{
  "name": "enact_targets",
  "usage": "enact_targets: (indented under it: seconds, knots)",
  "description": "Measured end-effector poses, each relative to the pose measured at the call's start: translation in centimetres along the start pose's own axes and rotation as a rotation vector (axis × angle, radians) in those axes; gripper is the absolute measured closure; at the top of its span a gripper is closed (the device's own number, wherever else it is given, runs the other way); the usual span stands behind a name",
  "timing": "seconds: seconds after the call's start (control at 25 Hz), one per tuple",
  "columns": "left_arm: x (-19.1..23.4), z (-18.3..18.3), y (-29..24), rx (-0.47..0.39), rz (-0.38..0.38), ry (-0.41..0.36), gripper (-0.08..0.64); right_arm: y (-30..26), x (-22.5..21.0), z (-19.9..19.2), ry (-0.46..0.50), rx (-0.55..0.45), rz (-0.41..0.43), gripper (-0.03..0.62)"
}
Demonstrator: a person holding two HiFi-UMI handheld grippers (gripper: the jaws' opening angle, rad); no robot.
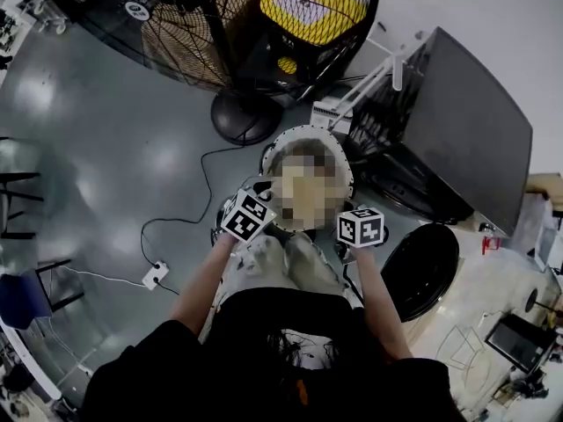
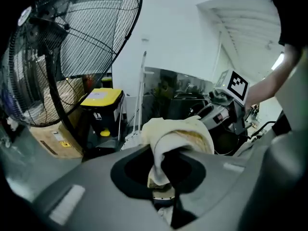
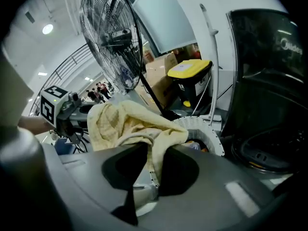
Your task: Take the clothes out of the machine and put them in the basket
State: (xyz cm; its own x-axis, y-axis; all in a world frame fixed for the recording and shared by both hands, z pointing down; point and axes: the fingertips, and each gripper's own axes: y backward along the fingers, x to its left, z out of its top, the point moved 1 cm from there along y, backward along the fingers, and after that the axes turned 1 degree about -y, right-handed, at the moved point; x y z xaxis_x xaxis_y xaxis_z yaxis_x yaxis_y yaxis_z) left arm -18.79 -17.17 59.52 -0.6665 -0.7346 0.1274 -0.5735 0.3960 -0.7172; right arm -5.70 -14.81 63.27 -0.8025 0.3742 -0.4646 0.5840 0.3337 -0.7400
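Yellow towel [image 3: 125, 124] over the white basket [image 3: 199, 126]
Left tool [image 2: 161, 177] and right tool [image 3: 151, 182] each pinch a fold of it, jaws narrow.

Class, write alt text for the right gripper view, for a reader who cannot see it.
The right gripper pinches a pale yellow cloth that bunches up above its jaws. Behind it stand a white basket, a large floor fan and a yellow-lidded black bin.

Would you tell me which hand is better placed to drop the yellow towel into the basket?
Probably the right claw: it holds the yellow towel with the white basket just beyond; the left claw shows no clear basket ahead.
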Motion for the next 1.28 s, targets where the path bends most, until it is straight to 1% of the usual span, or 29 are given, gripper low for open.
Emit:
enact_targets:
  seconds: [0.12, 0.24, 0.32, 0.36, 0.48, 0.52, 0.6, 0.64, 0.68, 0.8, 0.96, 1.16, 1.28]
  knots:
    - [0.5, -1.0, -2.2, 0.031, 0.031, 0.041, 0.509, -1.1, -1.4, -1.4, 0.023, 0.094, 0.007, 0.412]
    - [1.4, -2.5, -4.2, 0.063, 0.068, 0.12, 0.509, -1.6, -2.7, -3.3, 0.054, 0.19, 0.017, 0.346]
    - [1.9, -3.5, -5.3, 0.083, 0.086, 0.173, 0.509, -1.4, -3.4, -4.1, 0.062, 0.224, 0.029, 0.299]
    - [2.0, -3.9, -5.8, 0.096, 0.092, 0.191, 0.509, -1.2, -3.8, -4.3, 0.062, 0.23, 0.032, 0.289]
    - [1.6, -5.1, -7.3, 0.152, 0.095, 0.209, 0.508, -0.8, -4.5, -4.4, 0.056, 0.221, 0.036, 0.278]
    - [1.2, -5.7, -7.8, 0.178, 0.083, 0.208, 0.493, -0.7, -4.6, -4.3, 0.054, 0.216, 0.039, 0.278]
    - [0.2, -6.8, -8.9, 0.218, 0.034, 0.204, 0.42, -0.6, -4.5, -4.0, 0.057, 0.21, 0.046, 0.278]
    - [-0.4, -7.2, -9.3, 0.234, 0.003, 0.206, 0.372, -0.5, -4.5, -3.9, 0.06, 0.206, 0.05, 0.278]
    - [-1.0, -7.5, -9.6, 0.249, -0.024, 0.213, 0.343, -0.4, -4.4, -3.7, 0.063, 0.202, 0.054, 0.278]
    - [-2.5, -7.7, -9.9, 0.274, -0.065, 0.237, 0.337, -0.1, -4.3, -3.4, 0.063, 0.182, 0.067, 0.278]
    - [-3.1, -7.2, -10.0, 0.277, -0.068, 0.216, 0.337, 0.5, -3.9, -2.8, 0.053, 0.142, 0.083, 0.285]
    - [-3.2, -5.9, -8.9, 0.244, -0.071, 0.209, 0.337, 1.2, -3.1, -1.7, 0.038, 0.086, 0.092, 0.296]
    - [-3.3, -5.1, -7.6, 0.209, -0.068, 0.196, 0.337, 1.8, -2.2, -0.7, 0.03, 0.037, 0.096, 0.307]
